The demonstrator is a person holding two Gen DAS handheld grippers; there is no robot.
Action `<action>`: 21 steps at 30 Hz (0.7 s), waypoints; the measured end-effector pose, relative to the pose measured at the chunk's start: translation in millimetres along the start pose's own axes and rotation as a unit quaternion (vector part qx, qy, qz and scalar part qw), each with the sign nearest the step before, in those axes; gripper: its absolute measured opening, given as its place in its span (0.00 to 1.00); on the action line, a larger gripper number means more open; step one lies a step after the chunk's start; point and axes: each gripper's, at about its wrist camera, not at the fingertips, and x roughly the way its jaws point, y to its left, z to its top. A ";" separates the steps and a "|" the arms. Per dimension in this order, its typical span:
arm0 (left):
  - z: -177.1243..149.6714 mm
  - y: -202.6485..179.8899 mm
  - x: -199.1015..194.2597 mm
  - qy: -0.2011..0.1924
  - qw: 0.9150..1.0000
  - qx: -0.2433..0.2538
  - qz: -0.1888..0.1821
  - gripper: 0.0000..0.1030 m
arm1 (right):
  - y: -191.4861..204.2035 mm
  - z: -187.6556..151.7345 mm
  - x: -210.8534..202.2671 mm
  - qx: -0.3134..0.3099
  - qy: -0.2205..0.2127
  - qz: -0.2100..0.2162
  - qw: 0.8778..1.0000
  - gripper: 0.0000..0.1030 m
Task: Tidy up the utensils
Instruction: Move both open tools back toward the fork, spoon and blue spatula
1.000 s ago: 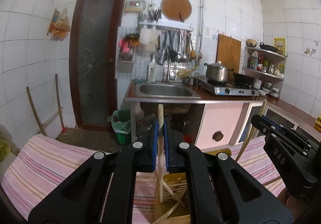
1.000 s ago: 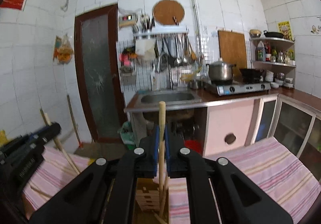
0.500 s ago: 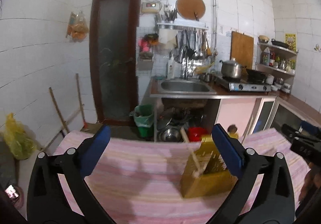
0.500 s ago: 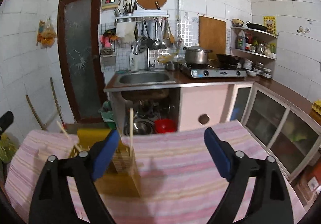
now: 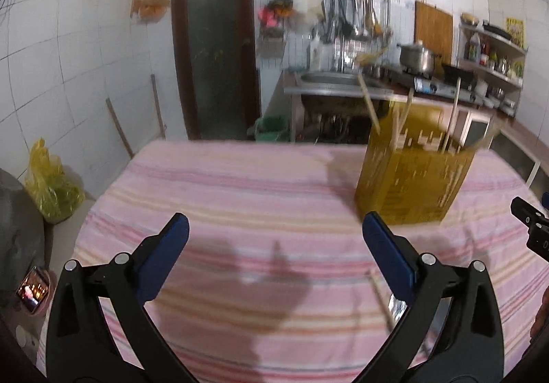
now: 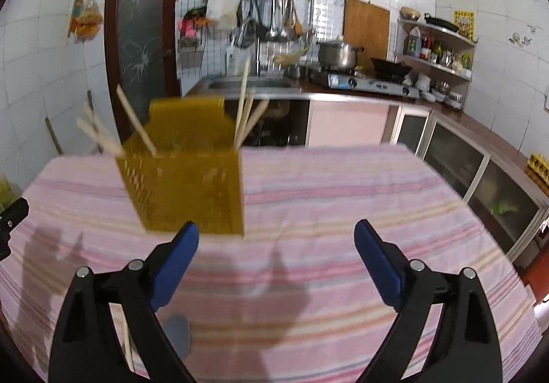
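Left tongs [image 5: 274,235]: jaws spread wide, nothing between the blue pads [image 5: 171,256]. They hover above the pink striped cloth [image 5: 223,197] that covers the worktop.

Right tongs [image 6: 276,239]: jaws likewise spread wide and empty, above the same cloth [image 6: 343,197].

Yellow utensil holder [image 5: 411,177]: a slotted box standing upright on the cloth. In the left wrist view it sits ahead and to the right of the left tongs, apart from both pads. In the right wrist view the holder [image 6: 185,184] sits ahead and to the left, its lower edge just beyond the left pad; contact cannot be determined because of motion blur.

Chopsticks [image 5: 369,105]: several wooden sticks stand in the holder, leaning at different angles. In the right wrist view one group [image 6: 245,108] rises at the holder's right corner and others [image 6: 135,118] lean left.

Loose items on the cloth: one chopstick [image 5: 381,297] lies near the right pad of the left tongs, beside a metallic utensil [image 5: 396,305] that is partly hidden. In the right wrist view, a chopstick [image 6: 127,341] and a grey spoon bowl [image 6: 176,331] lie below the left arm of the tongs.

Background: kitchen sink [image 6: 247,84], pot [image 6: 336,55] on a stove.
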 end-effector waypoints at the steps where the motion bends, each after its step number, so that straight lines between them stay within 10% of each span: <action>1: -5.4 1.2 3.2 0.006 1.000 0.002 0.000 0.95 | 2.4 -6.8 2.0 -0.001 0.006 -0.001 1.000 0.88; 21: -66.5 -12.5 58.9 0.087 0.994 0.062 0.008 0.95 | 34.6 -56.5 45.7 0.005 0.106 -0.022 0.994 0.87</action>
